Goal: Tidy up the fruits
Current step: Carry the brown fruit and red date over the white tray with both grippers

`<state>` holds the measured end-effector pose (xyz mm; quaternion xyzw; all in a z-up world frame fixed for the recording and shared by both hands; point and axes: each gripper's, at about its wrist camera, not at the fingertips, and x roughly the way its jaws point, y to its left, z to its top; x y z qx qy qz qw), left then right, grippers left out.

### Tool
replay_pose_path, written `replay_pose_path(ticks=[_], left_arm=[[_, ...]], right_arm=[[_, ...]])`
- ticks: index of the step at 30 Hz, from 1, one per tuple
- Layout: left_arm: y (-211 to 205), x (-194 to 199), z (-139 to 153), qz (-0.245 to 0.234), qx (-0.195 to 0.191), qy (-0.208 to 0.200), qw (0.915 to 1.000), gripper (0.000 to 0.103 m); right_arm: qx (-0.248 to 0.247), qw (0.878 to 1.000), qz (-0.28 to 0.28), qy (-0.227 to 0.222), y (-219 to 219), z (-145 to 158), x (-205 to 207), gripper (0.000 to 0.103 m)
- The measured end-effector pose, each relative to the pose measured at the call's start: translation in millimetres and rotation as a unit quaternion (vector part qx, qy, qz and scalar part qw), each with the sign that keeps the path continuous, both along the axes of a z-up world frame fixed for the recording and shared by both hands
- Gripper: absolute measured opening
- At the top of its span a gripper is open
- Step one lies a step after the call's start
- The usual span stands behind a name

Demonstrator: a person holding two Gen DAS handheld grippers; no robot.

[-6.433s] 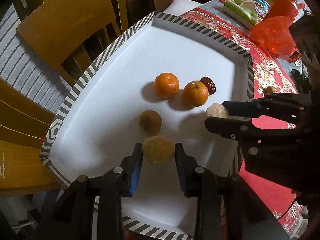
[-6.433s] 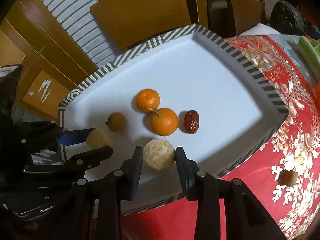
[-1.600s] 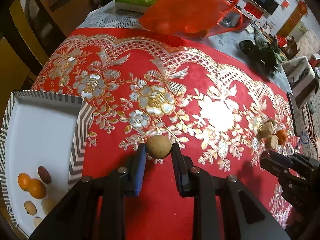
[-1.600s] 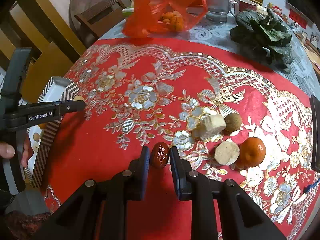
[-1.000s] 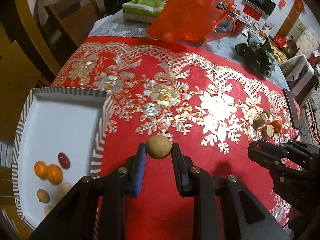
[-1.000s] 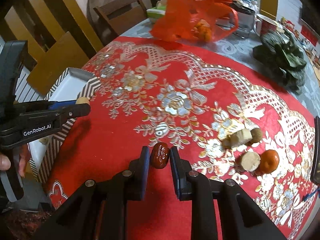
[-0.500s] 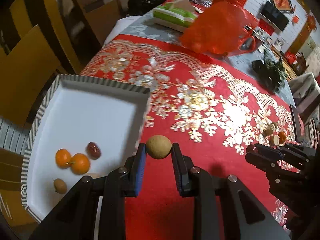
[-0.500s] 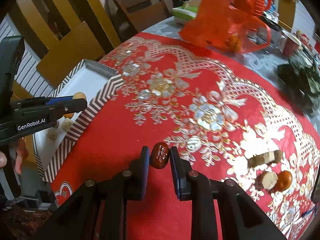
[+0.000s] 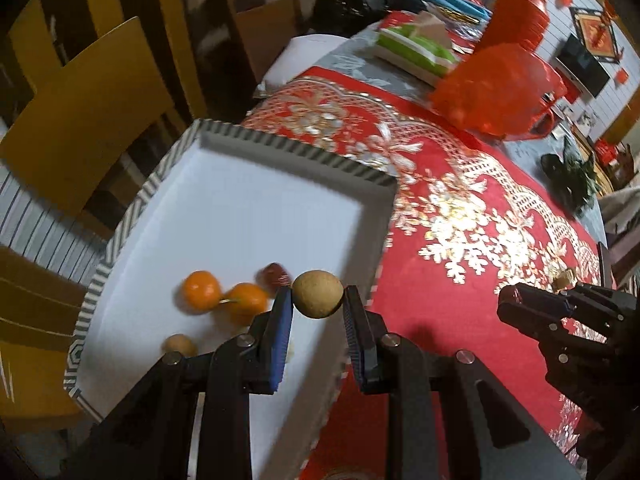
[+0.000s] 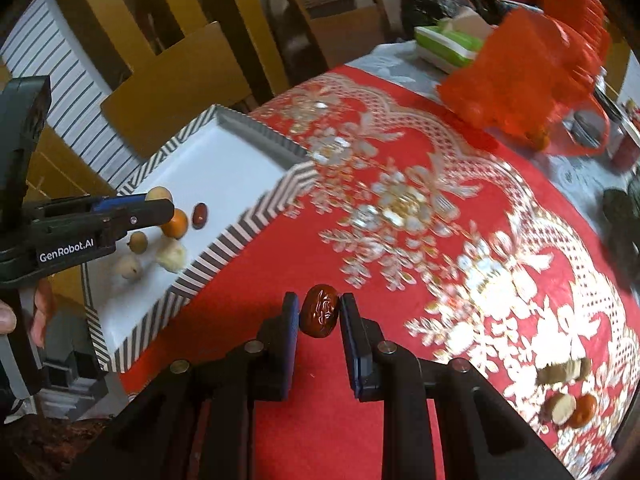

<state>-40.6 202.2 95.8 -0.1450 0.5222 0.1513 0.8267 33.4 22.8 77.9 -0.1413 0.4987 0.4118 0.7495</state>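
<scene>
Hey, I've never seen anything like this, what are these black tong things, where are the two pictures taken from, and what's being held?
There is no robot arm here. A person holds a two-finger gripper in each hand, and a wide-angle camera on each gripper looks forward along its fingers.

In the left wrist picture, the left gripper is shut on a round tan fruit above the white tray with its striped rim. In the tray lie two oranges, a red date and a small tan fruit.

In the right wrist picture, the right gripper is shut on another red jujube over the red and gold tablecloth. A few more pieces wait on the cloth at the lower right. An orange plastic bag sits at the far side.
</scene>
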Motion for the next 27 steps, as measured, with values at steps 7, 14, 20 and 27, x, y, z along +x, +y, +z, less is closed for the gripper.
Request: replay_pose_path(ticks=[7, 14, 20, 27], left_arm=[[25, -20, -2, 0.029, -0.001, 0.002, 0.9996, 0.025], [45, -39, -5, 0.053, -0.004, 0.004, 0.9986, 0.025], [58, -49, -10, 0.067, -0.008, 0.007, 0.9977, 0.025], [74, -59, -17, 0.079, -0.014, 0.012, 0.9967, 0.025]], right_arm=[[0.0, 1.0, 0.029, -0.004, 30, 3, -7, 0.023], [-0.003, 0.998, 0.055, -0.005, 56, 4, -18, 0.023], [-0.005, 0.997, 0.072, -0.005, 76, 2, -25, 0.023], [-0.01, 0.996, 0.091, -0.004, 101, -2, -31, 0.023]])
